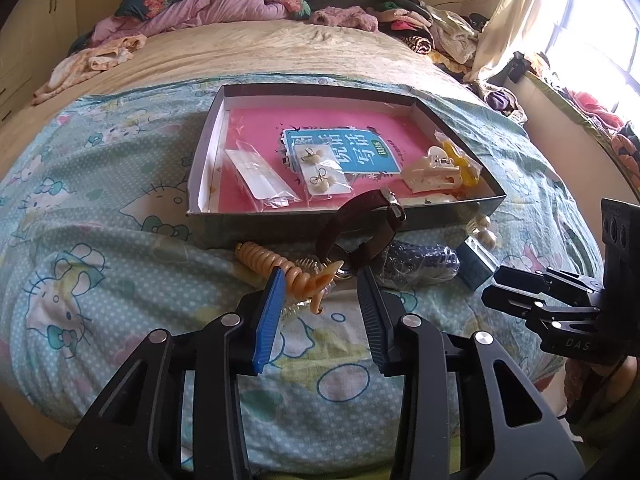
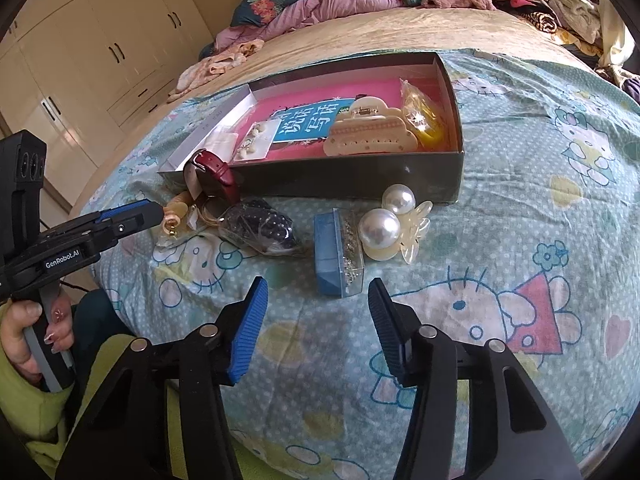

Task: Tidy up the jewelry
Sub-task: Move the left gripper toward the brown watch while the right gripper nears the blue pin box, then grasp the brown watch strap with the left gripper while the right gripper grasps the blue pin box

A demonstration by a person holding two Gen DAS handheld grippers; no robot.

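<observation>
On the bed, over a blue cartoon-print sheet, sits a shallow open box with a pink book lying flat inside it. On the book lie a clear packet holding a white card, a card of pearl earrings, a large cream hair claw and a yellow item in a plastic bag at the box's right end. Just in front of the box, on the sheet, lies a loose row of jewelry: an orange spiral hair tie, a dark red watch strap leaning against the box wall, a bagged dark beaded piece, a small blue case with a clear side showing silvery bits, and a hair clip with two big pearls. The left tool hovers low with its fingers apart on either side of the near end of the orange hair tie, not pressing it. The right tool is also spread wide, empty, hanging above the sheet just before the blue case. Crumpled clothes are piled at the head of the bed.
</observation>
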